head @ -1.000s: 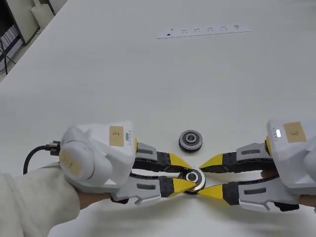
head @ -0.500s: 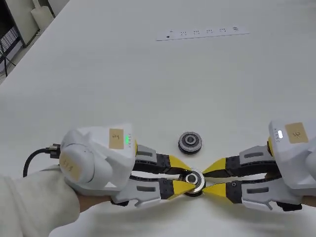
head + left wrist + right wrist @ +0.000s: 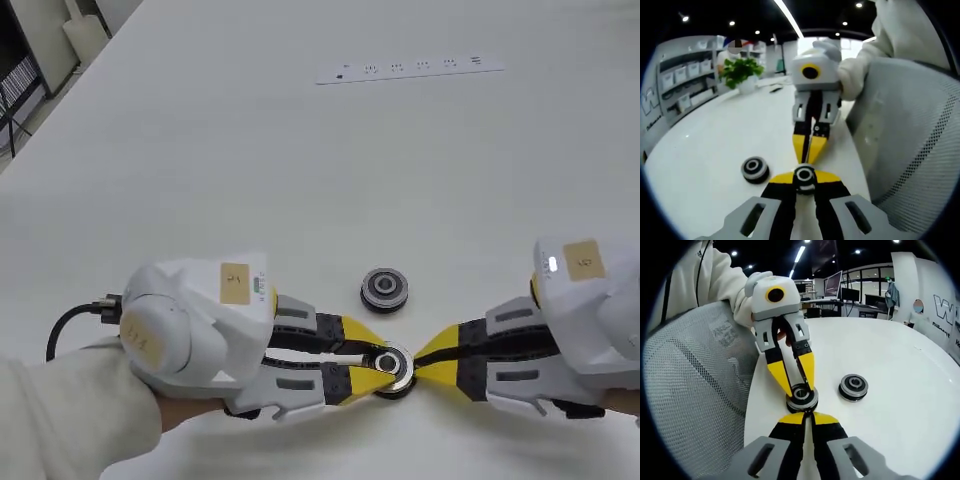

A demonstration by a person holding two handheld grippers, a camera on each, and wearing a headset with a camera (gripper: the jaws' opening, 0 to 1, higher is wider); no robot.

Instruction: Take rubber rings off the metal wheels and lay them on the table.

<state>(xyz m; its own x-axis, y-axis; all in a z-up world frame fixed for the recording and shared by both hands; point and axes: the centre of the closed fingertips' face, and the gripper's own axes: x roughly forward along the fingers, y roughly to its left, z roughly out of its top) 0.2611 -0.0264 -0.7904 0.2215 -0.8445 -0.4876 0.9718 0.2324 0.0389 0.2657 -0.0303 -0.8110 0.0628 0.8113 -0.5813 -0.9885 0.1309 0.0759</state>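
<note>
A small metal wheel (image 3: 391, 363) with a black rubber ring sits just above the white table (image 3: 300, 170), near its front edge. My left gripper (image 3: 383, 366) is shut on this wheel from the left, its yellow tips on either side of the wheel (image 3: 804, 175). My right gripper (image 3: 420, 365) comes in from the right with its jaws together, pinching the rubber ring at the wheel's near rim (image 3: 802, 398). A second wheel (image 3: 384, 288), ring still on, lies flat on the table just beyond; it also shows as the second wheel (image 3: 853, 386).
A white power strip (image 3: 410, 66) lies far back on the table. A black cable (image 3: 70, 315) trails from the left gripper. A grey mesh chair (image 3: 910, 140) stands at the table's near edge. A potted plant (image 3: 742, 72) stands far off.
The right gripper's jaws, open around the wheel's right side a second ago, have come together on its rim. The left gripper and the second wheel have stayed put.
</note>
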